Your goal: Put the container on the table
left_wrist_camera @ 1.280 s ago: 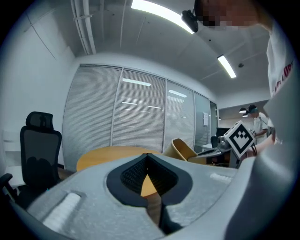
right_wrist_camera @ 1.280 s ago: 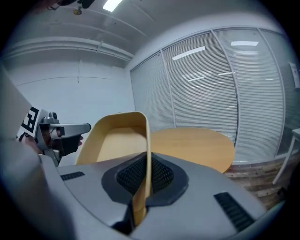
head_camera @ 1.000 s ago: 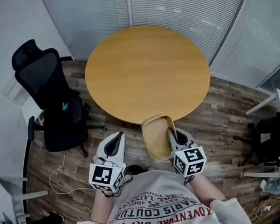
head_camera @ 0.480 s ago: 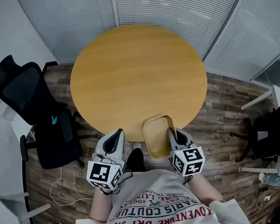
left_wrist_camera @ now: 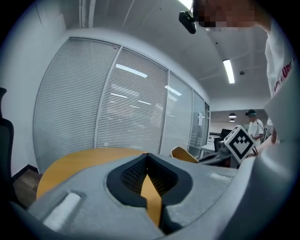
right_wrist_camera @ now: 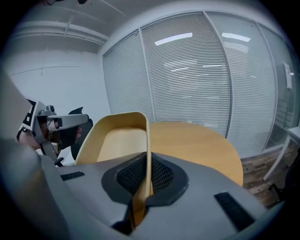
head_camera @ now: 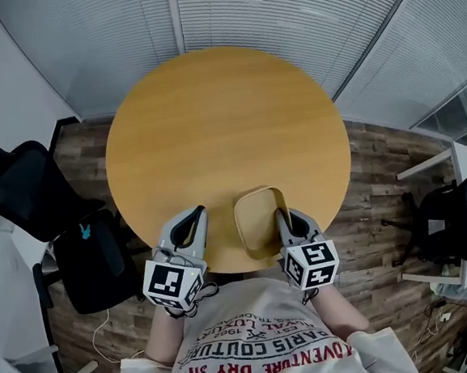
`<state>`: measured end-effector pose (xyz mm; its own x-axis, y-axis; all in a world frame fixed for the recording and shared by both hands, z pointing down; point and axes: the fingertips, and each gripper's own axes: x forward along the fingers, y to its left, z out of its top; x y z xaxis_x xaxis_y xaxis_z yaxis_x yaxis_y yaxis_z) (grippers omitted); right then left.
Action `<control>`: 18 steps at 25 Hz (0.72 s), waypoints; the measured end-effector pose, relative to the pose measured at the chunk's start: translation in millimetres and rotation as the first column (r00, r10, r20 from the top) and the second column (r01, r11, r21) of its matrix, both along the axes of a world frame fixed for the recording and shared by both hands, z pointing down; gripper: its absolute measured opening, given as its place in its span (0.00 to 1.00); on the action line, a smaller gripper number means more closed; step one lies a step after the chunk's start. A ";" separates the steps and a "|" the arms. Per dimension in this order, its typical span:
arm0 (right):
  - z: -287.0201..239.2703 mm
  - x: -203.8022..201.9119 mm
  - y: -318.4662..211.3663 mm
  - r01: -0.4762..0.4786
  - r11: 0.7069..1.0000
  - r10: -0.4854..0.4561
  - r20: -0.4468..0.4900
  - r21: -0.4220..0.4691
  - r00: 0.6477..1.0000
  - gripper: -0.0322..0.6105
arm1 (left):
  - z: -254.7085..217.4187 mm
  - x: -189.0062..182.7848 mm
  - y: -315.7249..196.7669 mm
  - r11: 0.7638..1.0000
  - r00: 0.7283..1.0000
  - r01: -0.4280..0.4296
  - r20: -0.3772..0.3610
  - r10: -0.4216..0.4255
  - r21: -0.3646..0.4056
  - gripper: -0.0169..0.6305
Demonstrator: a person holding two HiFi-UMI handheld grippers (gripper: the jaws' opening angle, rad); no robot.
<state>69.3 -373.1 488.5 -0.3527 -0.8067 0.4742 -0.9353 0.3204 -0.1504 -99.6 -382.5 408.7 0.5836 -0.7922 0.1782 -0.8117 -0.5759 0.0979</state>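
Over near table (head_camera: pixel 221 134) edge: right gripper (head_camera: pixel 283 215) clamping container (head_camera: pixel 257 224) rim, now advancing from above floor to above tabletop; left gripper (head_camera: pixel 196 217) alongside, jaws together, empty.

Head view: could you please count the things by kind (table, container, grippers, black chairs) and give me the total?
table: 1
container: 1
grippers: 2, the left gripper and the right gripper
black chairs: 2, the left chair and the right chair
Total: 6
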 end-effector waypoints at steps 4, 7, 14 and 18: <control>7.1 -8.5 -32.0 -0.001 1.000 0.001 -0.006 -0.010 1.000 0.07 | 9.5 -9.4 -31.7 1.000 1.000 -0.004 0.014 0.004 -0.017 0.02; 15.0 -12.2 -53.2 0.009 1.000 -0.009 -0.013 -0.028 1.000 0.07 | 16.7 -15.7 -51.6 0.999 1.000 0.014 0.018 -0.013 -0.030 0.02; 58.3 -4.5 -89.8 0.045 0.991 -0.052 -0.057 -0.122 0.997 0.07 | 35.7 -6.9 -76.5 0.995 0.998 0.060 0.013 -0.059 -0.085 0.02; 96.3 0.8 -106.2 0.079 0.975 -0.097 -0.079 -0.208 0.992 0.07 | 42.8 3.2 -89.8 0.988 0.994 0.108 0.015 -0.107 -0.112 0.02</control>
